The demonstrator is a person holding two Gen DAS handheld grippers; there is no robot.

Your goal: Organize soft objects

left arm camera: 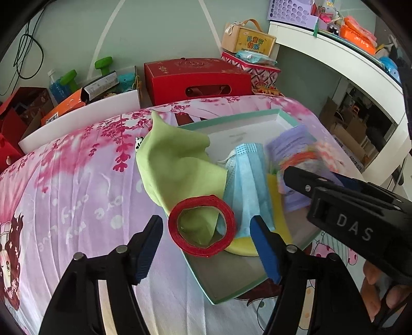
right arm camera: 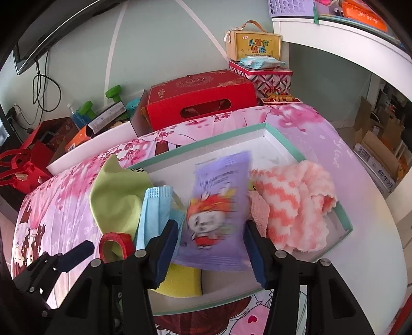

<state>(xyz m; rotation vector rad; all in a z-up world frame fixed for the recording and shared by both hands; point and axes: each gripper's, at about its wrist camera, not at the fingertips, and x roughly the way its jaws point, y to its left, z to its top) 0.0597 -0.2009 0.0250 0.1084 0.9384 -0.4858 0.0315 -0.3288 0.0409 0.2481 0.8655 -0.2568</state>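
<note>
Left gripper (left arm camera: 206,229) at lower centre, jaws wide and clear of the red tape roll (left arm camera: 202,225) lying between them. Right gripper (right arm camera: 211,242) at lower centre, jaws parted around a blurred purple packet (right arm camera: 219,206); actual grip impossible to tell. Both above the teal-rimmed tray (right arm camera: 206,136), beside green cloth (left arm camera: 175,159), blue face mask (left arm camera: 248,185), pink-and-white fluffy cloth (right arm camera: 296,203).

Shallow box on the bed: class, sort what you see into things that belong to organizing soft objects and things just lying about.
Belongs to the job:
shallow box
green cloth
blue face mask
purple packet
pink-and-white fluffy cloth
yellow sponge
red tape roll

Just lying about:
red gift box
green dumbbells
purple basket
</note>
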